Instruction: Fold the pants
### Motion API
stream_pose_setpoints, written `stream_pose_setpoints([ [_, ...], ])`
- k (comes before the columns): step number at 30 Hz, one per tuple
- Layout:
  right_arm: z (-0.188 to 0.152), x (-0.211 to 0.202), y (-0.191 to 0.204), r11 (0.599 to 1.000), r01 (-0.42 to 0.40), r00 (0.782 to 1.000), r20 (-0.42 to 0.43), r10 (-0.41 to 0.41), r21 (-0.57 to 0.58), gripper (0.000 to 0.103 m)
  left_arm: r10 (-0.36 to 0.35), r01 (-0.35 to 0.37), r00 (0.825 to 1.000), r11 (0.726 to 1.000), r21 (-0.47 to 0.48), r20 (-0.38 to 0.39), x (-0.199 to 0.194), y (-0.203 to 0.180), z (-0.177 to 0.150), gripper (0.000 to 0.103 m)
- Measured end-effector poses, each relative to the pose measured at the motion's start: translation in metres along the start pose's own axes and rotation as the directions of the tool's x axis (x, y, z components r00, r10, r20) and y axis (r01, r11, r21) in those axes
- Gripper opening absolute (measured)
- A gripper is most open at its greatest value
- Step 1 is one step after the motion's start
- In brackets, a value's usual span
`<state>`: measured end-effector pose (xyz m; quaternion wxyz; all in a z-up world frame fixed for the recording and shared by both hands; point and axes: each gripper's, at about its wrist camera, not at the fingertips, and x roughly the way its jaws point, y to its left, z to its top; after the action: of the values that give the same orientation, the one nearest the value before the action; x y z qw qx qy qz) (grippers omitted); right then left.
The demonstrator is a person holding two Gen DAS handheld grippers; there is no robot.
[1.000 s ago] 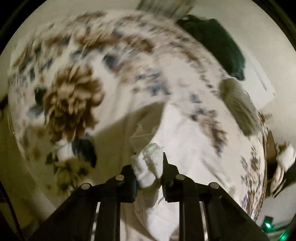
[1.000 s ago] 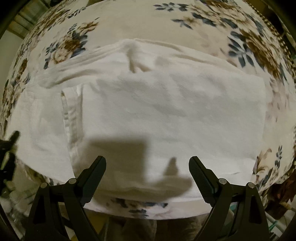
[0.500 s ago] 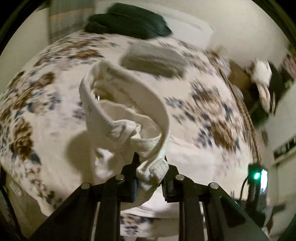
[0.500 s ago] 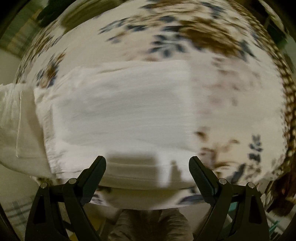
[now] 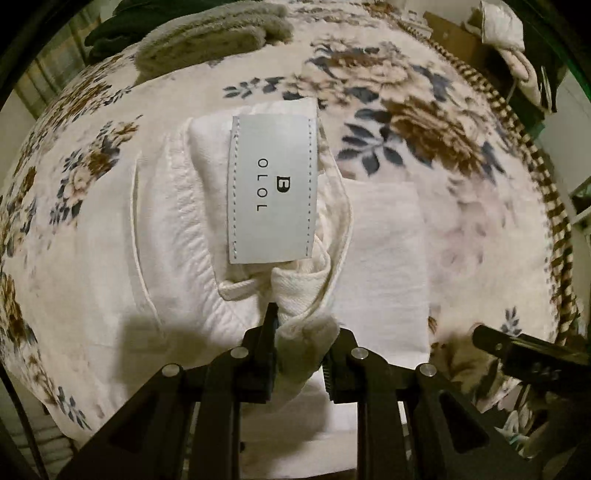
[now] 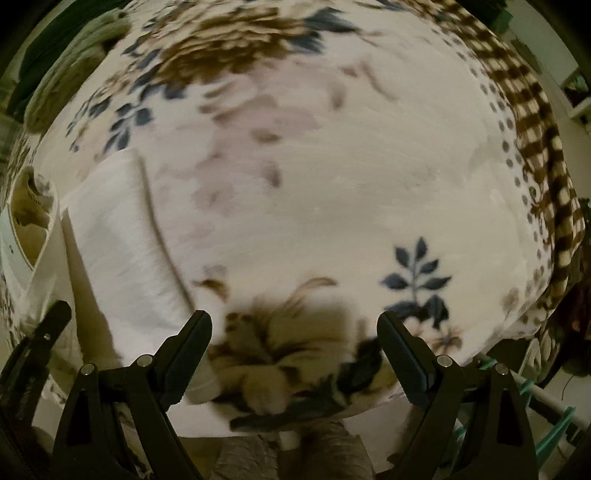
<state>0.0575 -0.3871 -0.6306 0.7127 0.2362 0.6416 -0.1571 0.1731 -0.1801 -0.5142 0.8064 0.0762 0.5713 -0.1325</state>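
White pants point(image 5: 177, 229) lie folded on a flowered blanket point(image 5: 424, 110). Their waistband is turned up, showing a grey brand patch point(image 5: 271, 188). My left gripper point(image 5: 300, 347) is shut on a bunch of waistband fabric point(image 5: 303, 321) and hangs just above the folded legs point(image 5: 384, 258). In the right wrist view the pants point(image 6: 114, 236) lie at the left edge, and the raised waistband point(image 6: 22, 229) shows at far left. My right gripper point(image 6: 293, 343) stands open over bare blanket point(image 6: 351, 206), right of the pants, nothing between its fingers.
A grey-green folded cloth point(image 5: 207, 37) and a dark green one point(image 5: 110, 26) lie at the blanket's far side. A brown checked border point(image 6: 535, 122) runs along the blanket's right edge. The other gripper's tip point(image 5: 517, 350) shows at the lower right of the left wrist view.
My left gripper carried the waistband across and over the folded legs, rolling as it went, so the brand patch now faces up. My right gripper slid right, off the pants onto bare blanket.
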Motion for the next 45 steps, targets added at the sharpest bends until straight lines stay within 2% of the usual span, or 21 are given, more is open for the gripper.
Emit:
stream_pose_setpoints([
  [3, 0.007, 0.005, 0.0, 1.0, -0.021, 1.0, 0.004, 0.021, 0.008, 0.093, 0.022, -0.023, 0.999, 0.999, -0.025, -0.027, 0.001, -0.002, 0.002, 0.024],
  [7, 0.021, -0.005, 0.001, 0.995, -0.095, 0.995, 0.014, 0.095, -0.01, 0.093, 0.062, -0.064, 0.997, 0.996, -0.054, -0.048, -0.009, -0.002, 0.006, 0.069],
  [8, 0.026, -0.009, 0.003, 0.993, -0.116, 0.993, 0.014, 0.117, -0.017, 0.093, 0.057, -0.06, 0.998, 0.996, -0.069, -0.041, -0.015, 0.001, 0.007, 0.071],
  [10, 0.034, -0.017, 0.011, 0.98, -0.193, 0.981, 0.01, 0.194, -0.044, 0.093, 0.072, -0.074, 0.997, 0.992, -0.102, -0.025, -0.031, 0.009, 0.011, 0.084],
  [14, 0.048, -0.027, 0.04, 0.933, -0.344, 0.939, -0.034, 0.342, -0.108, 0.093, 0.118, -0.116, 0.993, 0.977, -0.18, 0.0, -0.062, 0.039, 0.018, 0.096],
  [17, 0.058, -0.023, 0.077, 0.862, -0.483, 0.875, -0.103, 0.473, -0.155, 0.093, 0.181, -0.181, 0.983, 0.958, -0.222, -0.022, -0.065, 0.069, 0.018, 0.099],
  [19, 0.055, -0.015, 0.105, 0.829, -0.535, 0.844, -0.141, 0.517, -0.164, 0.093, 0.224, -0.231, 0.973, 0.947, -0.224, -0.059, -0.055, 0.088, 0.017, 0.099],
  [21, 0.058, -0.001, 0.127, 0.814, -0.552, 0.833, -0.174, 0.525, -0.183, 0.093, 0.248, -0.264, 0.964, 0.938, -0.227, -0.093, -0.044, 0.105, 0.015, 0.099],
  [22, 0.061, 0.008, 0.137, 0.821, -0.54, 0.84, -0.182, 0.512, -0.183, 0.093, 0.255, -0.273, 0.961, 0.935, -0.228, -0.104, -0.039, 0.112, 0.013, 0.099],
  [24, 0.068, 0.029, 0.155, 0.818, -0.552, 0.829, -0.211, 0.518, -0.161, 0.093, 0.272, -0.293, 0.955, 0.929, -0.227, -0.122, -0.032, 0.124, 0.012, 0.099],
  [26, 0.068, 0.043, 0.164, 0.829, -0.542, 0.833, -0.221, 0.507, -0.139, 0.094, 0.28, -0.303, 0.952, 0.926, -0.226, -0.126, -0.03, 0.133, 0.011, 0.099],
  [27, 0.068, 0.045, 0.169, 0.82, -0.556, 0.825, -0.213, 0.523, -0.137, 0.087, 0.285, -0.308, 0.95, 0.924, -0.227, -0.127, -0.029, 0.137, 0.011, 0.099],
  [28, 0.067, 0.044, 0.172, 0.819, -0.557, 0.826, -0.19, 0.53, -0.139, 0.065, 0.285, -0.308, 0.95, 0.923, -0.229, -0.126, -0.029, 0.14, 0.011, 0.099],
  [29, 0.064, 0.039, 0.176, 0.821, -0.551, 0.833, -0.16, 0.53, -0.151, 0.056, 0.285, -0.308, 0.95, 0.923, -0.232, -0.126, -0.03, 0.142, 0.011, 0.099],
  [30, 0.062, 0.038, 0.18, 0.833, -0.524, 0.851, -0.147, 0.504, -0.175, 0.041, 0.285, -0.308, 0.95, 0.921, -0.237, -0.128, -0.03, 0.145, 0.011, 0.099],
  [31, 0.057, 0.032, 0.184, 0.846, -0.491, 0.871, -0.123, 0.476, -0.209, 0.036, 0.279, -0.303, 0.952, 0.922, -0.242, -0.128, -0.032, 0.147, 0.011, 0.099],
  [32, 0.052, 0.027, 0.186, 0.851, -0.476, 0.879, -0.109, 0.463, -0.221, 0.033, 0.274, -0.298, 0.953, 0.922, -0.247, -0.127, -0.032, 0.148, 0.011, 0.099],
  [34, 0.044, 0.01, 0.187, 0.849, -0.463, 0.886, -0.088, 0.456, -0.253, 0.02, 0.264, -0.289, 0.956, 0.923, -0.254, -0.13, -0.035, 0.149, 0.011, 0.099],
  [39, 0.038, -0.04, 0.162, 0.871, -0.425, 0.901, -0.025, 0.433, -0.247, 0.015, 0.229, -0.252, 0.967, 0.93, -0.268, -0.116, -0.043, 0.146, 0.013, 0.099],
  [42, 0.036, -0.064, 0.119, 0.891, -0.411, 0.907, 0.014, 0.422, -0.195, 0.015, 0.206, -0.231, 0.971, 0.935, -0.269, -0.118, -0.042, 0.142, 0.015, 0.099],
  [45, 0.032, -0.072, 0.073, 0.921, -0.373, 0.925, 0.037, 0.379, -0.115, 0.015, 0.186, -0.215, 0.974, 0.941, -0.263, -0.128, -0.035, 0.139, 0.016, 0.099],
])
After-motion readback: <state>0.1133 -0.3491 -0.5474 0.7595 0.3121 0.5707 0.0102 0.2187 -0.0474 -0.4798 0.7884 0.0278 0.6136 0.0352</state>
